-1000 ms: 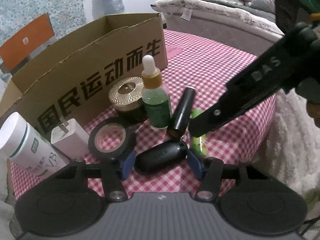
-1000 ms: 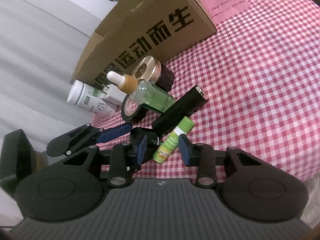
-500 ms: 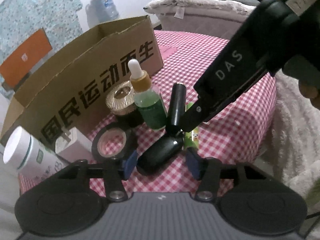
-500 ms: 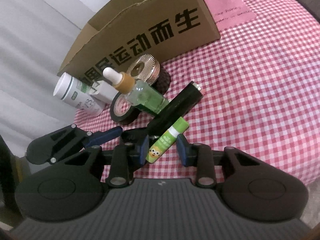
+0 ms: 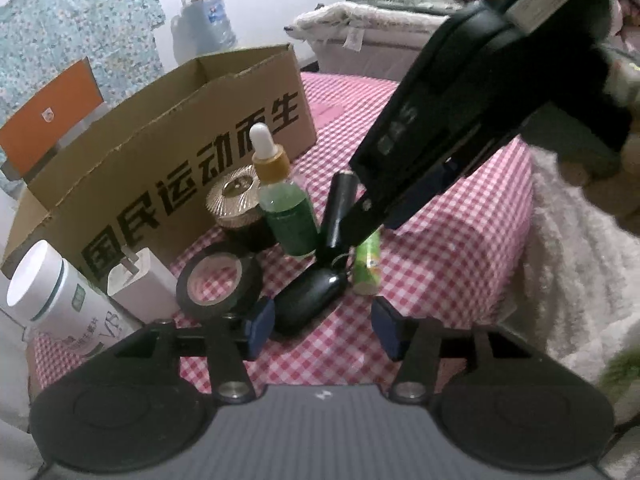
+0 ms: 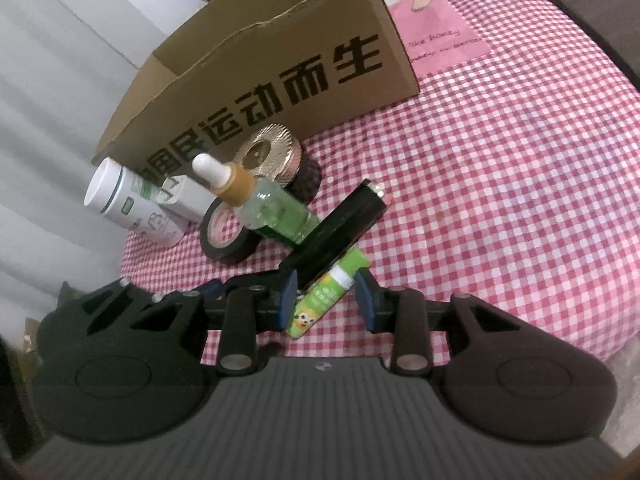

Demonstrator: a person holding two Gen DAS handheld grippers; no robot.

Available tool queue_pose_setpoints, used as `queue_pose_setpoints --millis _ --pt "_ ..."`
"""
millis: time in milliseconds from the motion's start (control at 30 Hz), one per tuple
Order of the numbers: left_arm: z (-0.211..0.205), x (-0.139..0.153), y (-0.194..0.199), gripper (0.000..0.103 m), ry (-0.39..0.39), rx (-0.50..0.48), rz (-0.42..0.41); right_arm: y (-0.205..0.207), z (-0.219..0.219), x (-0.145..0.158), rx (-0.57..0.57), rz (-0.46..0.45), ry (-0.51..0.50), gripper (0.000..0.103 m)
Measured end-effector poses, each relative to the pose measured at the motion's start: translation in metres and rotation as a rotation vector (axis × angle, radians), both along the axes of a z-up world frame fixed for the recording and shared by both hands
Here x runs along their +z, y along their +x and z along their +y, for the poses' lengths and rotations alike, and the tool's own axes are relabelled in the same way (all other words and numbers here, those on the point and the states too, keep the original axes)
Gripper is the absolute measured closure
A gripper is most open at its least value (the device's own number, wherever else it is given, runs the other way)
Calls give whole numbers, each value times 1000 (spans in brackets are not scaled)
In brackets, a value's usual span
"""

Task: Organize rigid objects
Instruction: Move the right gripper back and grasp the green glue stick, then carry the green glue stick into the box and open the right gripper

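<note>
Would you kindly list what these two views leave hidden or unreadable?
- Cardboard box interior: both views, its front wall hides any contents.
- Green tube: right wrist view, whether the right gripper fingers touch it is unclear.
- Black oval case: left wrist view, too dark to identify.
- White bottle label: too small to read.

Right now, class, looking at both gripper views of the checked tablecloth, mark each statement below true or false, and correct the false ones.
1. The dropper bottle stands upright with a white bulb on top. True.
2. The green tube lies between the right gripper fingers. True.
3. The roll of black tape sits inside the cardboard box. False: it lies on the tablecloth in front of the box.
4. The left gripper is shut on the black oval object. False: its jaws are open, the object between them.
5. The gold-lidded jar stands beside the dropper bottle. True.
</note>
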State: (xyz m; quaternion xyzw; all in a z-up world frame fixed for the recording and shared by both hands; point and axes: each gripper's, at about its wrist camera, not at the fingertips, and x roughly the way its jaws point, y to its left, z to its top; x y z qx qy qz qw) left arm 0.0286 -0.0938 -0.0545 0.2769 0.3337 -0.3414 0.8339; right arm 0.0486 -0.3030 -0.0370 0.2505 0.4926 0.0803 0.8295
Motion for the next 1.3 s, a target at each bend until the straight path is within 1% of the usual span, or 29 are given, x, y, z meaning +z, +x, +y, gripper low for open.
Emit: queue_pose_setpoints --millis 100,200,300,333,367,400,433,500,567,667,800,933,1000,1033,1100,1133,1200,1300 --pt "1 6 -4 48 -24 -8 -10 2 3 -2 9 -4 -30 73" --pt "-1 11 -4 48 -65 -27 27 3 9 -1 41 -20 -86 73" --pt "-7 12 -3 48 -94 -50 75 2 9 -1 59 -32 -111 74" --pt "-9 12 -2 49 -101 -58 88 1 9 0 61 -34 -116 78" --pt "-12 11 -1 52 -104 -64 98 0 8 -1 62 -31 -134 85" --pt "-15 10 0 56 -104 -67 108 -2 7 -1 64 -35 -151 87" --pt "-19 9 2 57 -100 -70 118 -4 6 -1 65 -38 -159 88" --pt "-27 5 7 63 -92 -71 139 -7 1 -1 61 -37 -148 88" --pt "-34 1 11 65 -91 -75 173 -9 -4 -2 53 -35 -130 88" --pt "-42 -3 19 66 -98 -71 232 -10 -9 -3 61 -37 -106 88" --pt "-51 -7 27 65 -108 -65 289 -7 -5 -3 123 -42 -128 88" --pt "-57 -8 29 65 -119 -57 270 -3 -6 -2 185 -55 -134 88" --pt "-55 -8 29 65 -130 -49 271 -3 -9 -4 184 -79 -116 88" --pt "-54 -7 29 65 -143 -46 283 -5 -12 -5 179 -88 -99 89" --pt "-50 -4 30 69 -171 -44 312 -7 -19 -6 160 -88 -47 89" --pt "-49 -1 29 69 -189 -45 316 -9 -23 -4 151 -95 9 89" --pt "-46 9 23 69 -210 -51 287 -13 -23 4 145 -122 54 89" --pt "-44 20 19 70 -224 -43 246 -18 -17 19 155 -173 26 89"
